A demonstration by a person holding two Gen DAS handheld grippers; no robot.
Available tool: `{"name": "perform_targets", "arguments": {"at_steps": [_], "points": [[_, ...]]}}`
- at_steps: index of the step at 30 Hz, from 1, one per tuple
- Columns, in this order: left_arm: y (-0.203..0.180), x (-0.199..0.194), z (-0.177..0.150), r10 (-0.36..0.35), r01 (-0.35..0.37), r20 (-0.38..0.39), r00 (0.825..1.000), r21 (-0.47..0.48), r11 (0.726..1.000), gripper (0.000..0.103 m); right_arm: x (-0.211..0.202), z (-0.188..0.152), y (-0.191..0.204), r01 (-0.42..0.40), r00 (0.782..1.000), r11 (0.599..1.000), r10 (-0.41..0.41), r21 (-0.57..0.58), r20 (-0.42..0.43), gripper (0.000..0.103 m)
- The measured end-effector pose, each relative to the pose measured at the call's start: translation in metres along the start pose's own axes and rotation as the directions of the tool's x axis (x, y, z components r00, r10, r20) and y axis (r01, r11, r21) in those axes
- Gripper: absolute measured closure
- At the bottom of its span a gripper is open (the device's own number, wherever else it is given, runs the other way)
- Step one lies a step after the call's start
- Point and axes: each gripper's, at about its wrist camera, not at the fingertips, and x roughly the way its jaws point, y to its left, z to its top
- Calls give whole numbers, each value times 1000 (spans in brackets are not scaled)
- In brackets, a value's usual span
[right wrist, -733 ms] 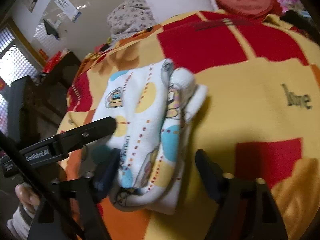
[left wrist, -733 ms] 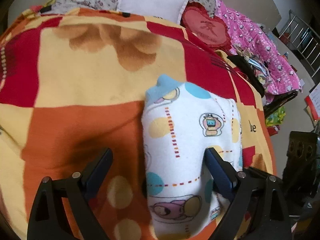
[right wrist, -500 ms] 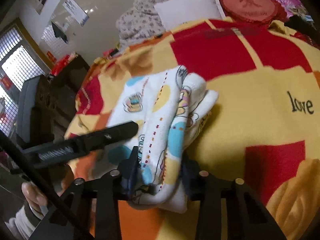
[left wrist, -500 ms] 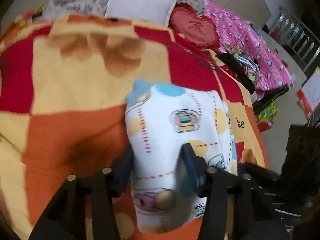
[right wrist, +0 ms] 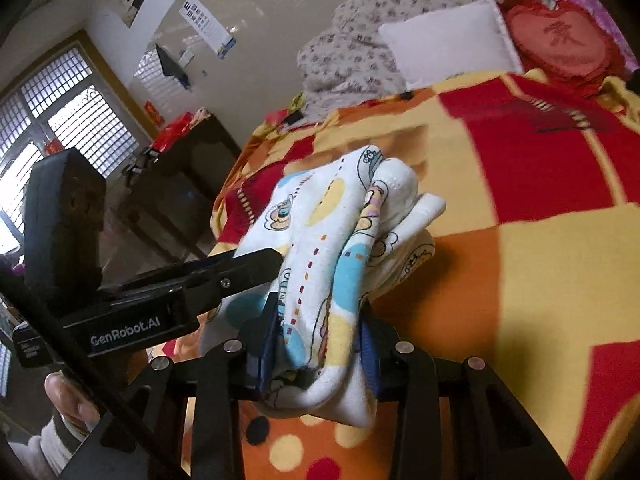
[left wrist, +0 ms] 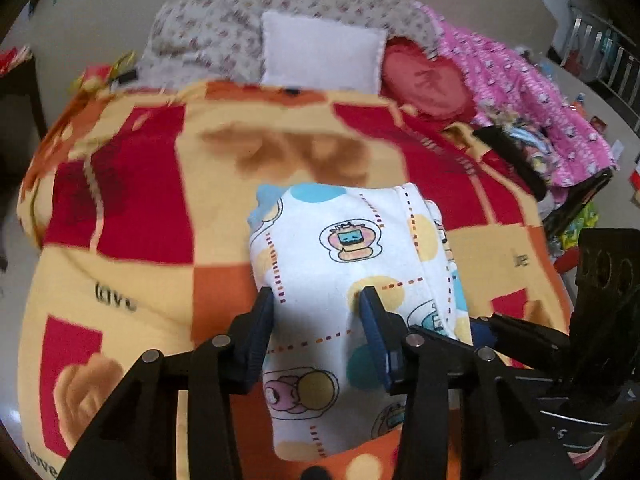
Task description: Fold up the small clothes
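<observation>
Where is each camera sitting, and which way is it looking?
Left wrist view: rides on the left claw, looking along its fingers up the blanket toward the pillow; the claw pinches the folded baby cloth.
Right wrist view: rides on the right claw, looking the same way; a hand and the left claw show beside it.
Both share the cloth, blanket, pillow and red heart cushion.

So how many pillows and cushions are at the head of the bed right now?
2. A white pillow leans against the flowered quilt, and a red heart cushion sits right beside it, toward the pink bedding. More could be buried under the bedding.
</observation>
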Motion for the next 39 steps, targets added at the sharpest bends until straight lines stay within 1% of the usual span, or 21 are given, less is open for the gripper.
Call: {"name": "perform_targets", "arguments": {"at_steps": [2, 3, 4, 5, 7, 9, 11, 12, 13, 15, 19, 23, 25, 27, 28, 31, 35, 39], "points": [[8, 16, -7, 19, -20, -37, 999, -14, 1000, 60, 15, -5, -6, 57, 998, 998, -57, 2, -41, 63], [11, 24, -12, 30, -31, -54, 998, -16, 999, 57, 21, -8, -9, 88, 994, 996, -88, 2, -63, 59], [12, 27, -15, 21, -23, -54, 998, -25, 999, 55, 23, -12, -12, 109, 991, 994, -108, 5, -75, 55], [13, 26, -17, 16, -17, -44, 999, -35, 999, 53, 19, -12, -15, 107, 992, 994, -106, 14, -73, 54], [13, 20, -17, 31, -32, -23, 999, -34, 999, 51, 7, -10, -15, 113, 992, 993, -112, 16, -58, 54], [11, 12, -17, 48, -48, -7, 999, -19, 999, 51, -10, -1, -10, 141, 990, 990, -141, 0, -14, 54], [9, 7, -18, 87, -87, 6, 996, -3, 996, 51, -22, 8, -2, 173, 985, 985, -172, -29, 32, 54], [9, 4, -20, 105, -105, 16, 994, 6, 994, 51, -26, 14, 4, 168, 985, 985, -166, -46, 53, 56], [8, 2, -21, 122, -123, 26, 992, 16, 992, 51, -25, 20, 7, 158, 986, 986, -155, -55, 57, 61], [8, 0, -23, 149, -150, 34, 988, 26, 988, 49, -17, 29, 14, 144, 989, 987, -140, -74, 52, 63], [10, 1, -25, 178, -179, 44, 983, 19, 984, 41, 13, 32, 25, 163, 986, 980, -164, -116, 8, 63], [9, 7, -27, 182, -183, 45, 982, 21, 983, 37, 33, 30, 17, 244, 969, 963, -248, -116, -21, 63], [8, 11, -27, 185, -187, 48, 981, 26, 982, 35, 37, 30, 8, 269, 961, 958, -273, -103, -33, 63], [7, 16, -29, 185, -186, 43, 982, 27, 982, 34, 48, 28, -4, 264, 960, 961, -270, -79, -79, 63], [7, 17, -29, 183, -184, 46, 982, 23, 983, 34, 50, 28, -9, 253, 963, 966, -257, -62, -80, 63], [7, 15, -31, 178, -179, 56, 982, 15, 984, 33, 45, 27, -10, 233, 970, 971, -236, -56, -63, 63], [12, 7, -33, 150, -149, 53, 987, -17, 989, 33, 27, 27, -8, 209, 977, 977, -210, -28, -33, 63], [17, -6, -35, 159, -157, 62, 985, -30, 987, 33, 6, 24, 0, 212, 977, 977, -212, -30, 3, 61]]}}
